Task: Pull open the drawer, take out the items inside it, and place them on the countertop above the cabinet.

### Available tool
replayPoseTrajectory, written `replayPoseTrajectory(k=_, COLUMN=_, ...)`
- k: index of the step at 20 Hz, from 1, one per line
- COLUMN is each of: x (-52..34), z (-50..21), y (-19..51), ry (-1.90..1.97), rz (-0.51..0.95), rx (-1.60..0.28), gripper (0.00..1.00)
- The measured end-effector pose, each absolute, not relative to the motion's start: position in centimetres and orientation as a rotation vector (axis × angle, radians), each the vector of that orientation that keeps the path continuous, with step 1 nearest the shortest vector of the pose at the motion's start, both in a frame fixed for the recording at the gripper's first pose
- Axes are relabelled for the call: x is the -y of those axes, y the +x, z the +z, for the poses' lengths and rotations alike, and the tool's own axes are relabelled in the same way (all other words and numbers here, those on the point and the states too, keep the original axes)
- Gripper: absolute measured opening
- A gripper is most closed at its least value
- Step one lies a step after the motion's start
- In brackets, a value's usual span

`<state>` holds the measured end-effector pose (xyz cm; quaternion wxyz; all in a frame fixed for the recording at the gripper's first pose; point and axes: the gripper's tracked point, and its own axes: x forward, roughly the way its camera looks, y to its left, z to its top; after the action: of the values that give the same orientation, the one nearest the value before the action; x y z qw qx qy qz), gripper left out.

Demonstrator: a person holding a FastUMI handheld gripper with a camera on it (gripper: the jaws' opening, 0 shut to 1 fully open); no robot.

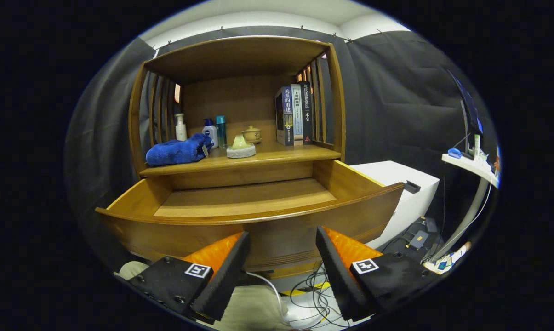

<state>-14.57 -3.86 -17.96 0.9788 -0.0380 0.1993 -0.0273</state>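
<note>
The wooden drawer (368, 181) is pulled far out of the cabinet, and its bare wooden bottom shows with nothing lying on it. On the countertop (277, 155) above lie a blue towel (178, 151) and a pale green-and-white item (240, 147). Behind them stand a white pump bottle (180, 127), a white bottle with a blue cap (210, 132), a teal bottle (220, 131) and a small ceramic jar (252, 134). My gripper (282, 242) is open just in front of the drawer's front panel, holding nothing.
Three books (295, 115) stand at the right end of the countertop. A white box (396, 177) sits right of the drawer. Cables (313, 294) lie on the floor below. A stand with a monitor (470, 110) is further right. A person's pale trouser leg (249, 308) shows under the fingers.
</note>
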Motion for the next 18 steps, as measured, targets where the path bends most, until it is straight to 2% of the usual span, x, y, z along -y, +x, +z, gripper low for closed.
replayPoseTrajectory(k=18, x=2.2, z=-18.4, y=-4.5, ry=-0.098, rz=-0.008, rx=-0.435, gripper=0.95)
